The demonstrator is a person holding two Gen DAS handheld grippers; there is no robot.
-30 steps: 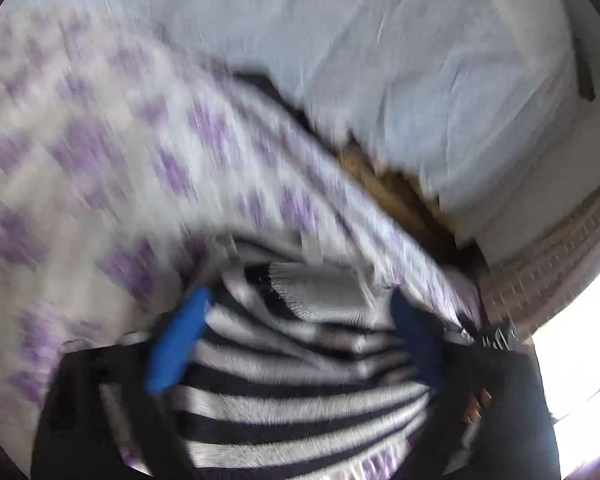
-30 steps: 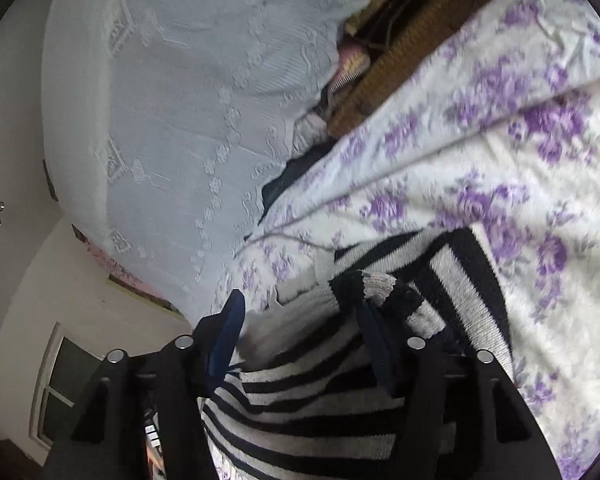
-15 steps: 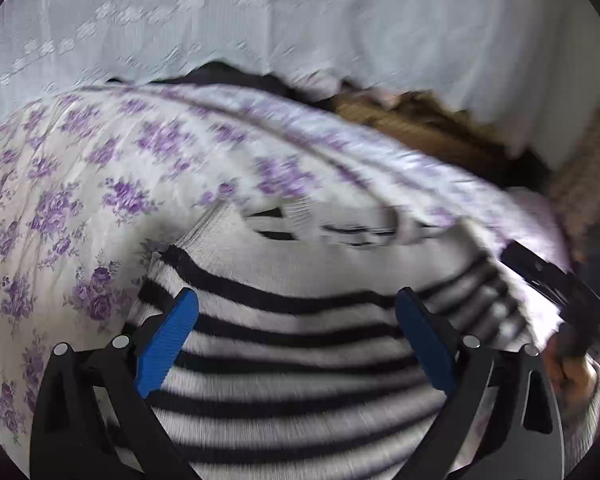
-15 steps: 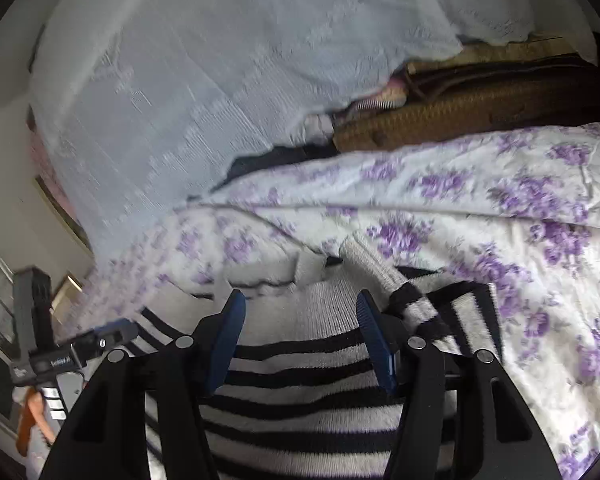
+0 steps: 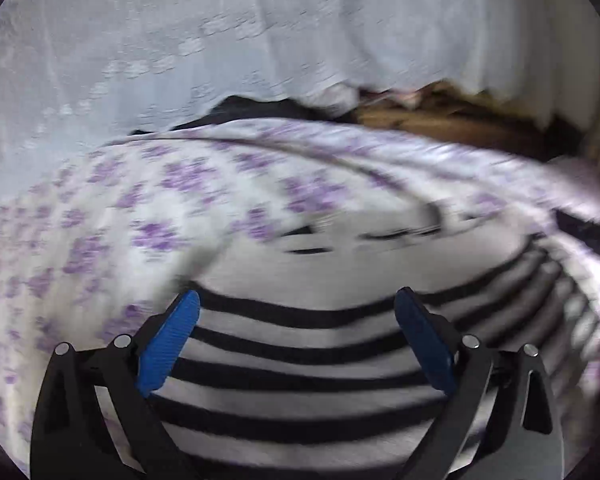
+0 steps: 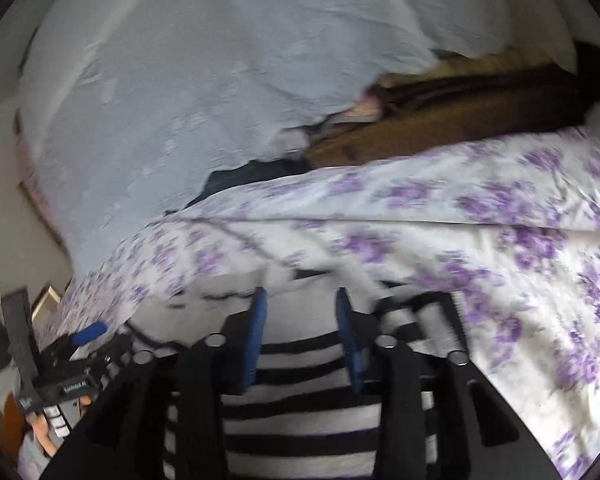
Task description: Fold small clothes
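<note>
A black-and-white striped knit sweater lies spread on a bedsheet with purple flowers. My left gripper stands open and wide over the sweater's upper part, its blue pads apart with flat fabric showing between them. In the right wrist view the sweater fills the lower middle, with a folded striped sleeve at its right. My right gripper hovers near the collar end; its jaws are closing, and knit shows in the gap with no visible pinch.
A white lace cloth hangs behind the bed. Below its hem are a dark bundle and a brown wicker piece. The hand holding the left gripper shows at the lower left of the right wrist view. Flowered sheet stretches right.
Both views have rolled to nearly level. The right gripper's jaws have narrowed. The sweater, bunched a second ago, now lies flatter under both grippers.
</note>
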